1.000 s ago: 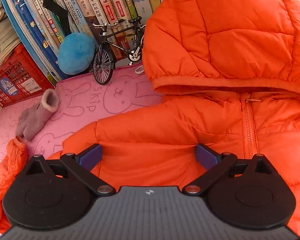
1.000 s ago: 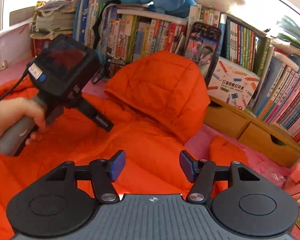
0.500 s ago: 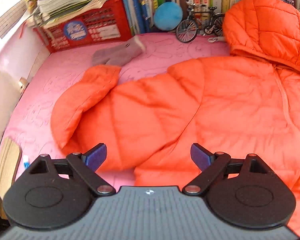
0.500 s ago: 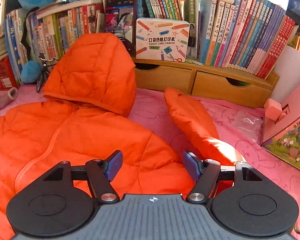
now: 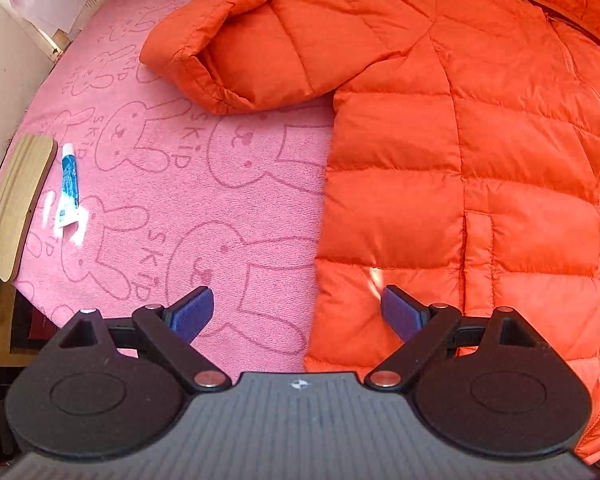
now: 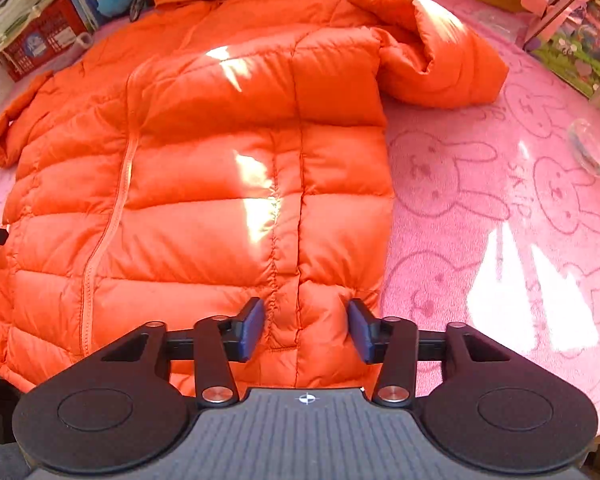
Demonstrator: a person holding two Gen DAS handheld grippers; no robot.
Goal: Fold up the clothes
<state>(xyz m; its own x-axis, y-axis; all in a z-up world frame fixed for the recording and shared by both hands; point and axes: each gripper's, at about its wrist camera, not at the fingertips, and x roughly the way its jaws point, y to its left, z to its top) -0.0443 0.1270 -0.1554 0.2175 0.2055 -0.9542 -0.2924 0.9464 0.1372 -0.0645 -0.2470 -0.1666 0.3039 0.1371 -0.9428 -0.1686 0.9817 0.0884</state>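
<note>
Two grippers hang over the near hem of the jacket (image 6: 204, 184), and neither has a firm hold, which is where I'd expect trouble. The right gripper (image 6: 306, 330) has just been drawing its jaws together around a puckered ridge of hem by the side seam; fabric bulges up between the blue pads (image 6: 252, 330), but I can't say they are biting on it. Puffy, slick quilting like this tends to squirt out of a shallow pinch, so a lift from here might take only the top layer, or nothing, and leave the back panel lying flat. The left gripper (image 5: 296, 314) is spread wide and has just narrowed slightly, gripping nothing: it straddles the jacket's side edge, one pad (image 5: 400, 312) over orange fabric, the other over the pink rabbit-print cloth (image 5: 172, 184) covering the tabletop. Closing there could catch that cloth with the hem and drag it. Further out, the jacket lies face up and zipped, hood toward the bookshelf, both sleeves (image 5: 220, 44) splayed to the sides and not yet folded in; an uneven lift of the two corners would skew the fold. A small tube (image 5: 69, 184) and a wooden board (image 5: 16, 204) lie to the left, a clear glass (image 6: 592, 148) to the right, within reach of a swinging sleeve.
</note>
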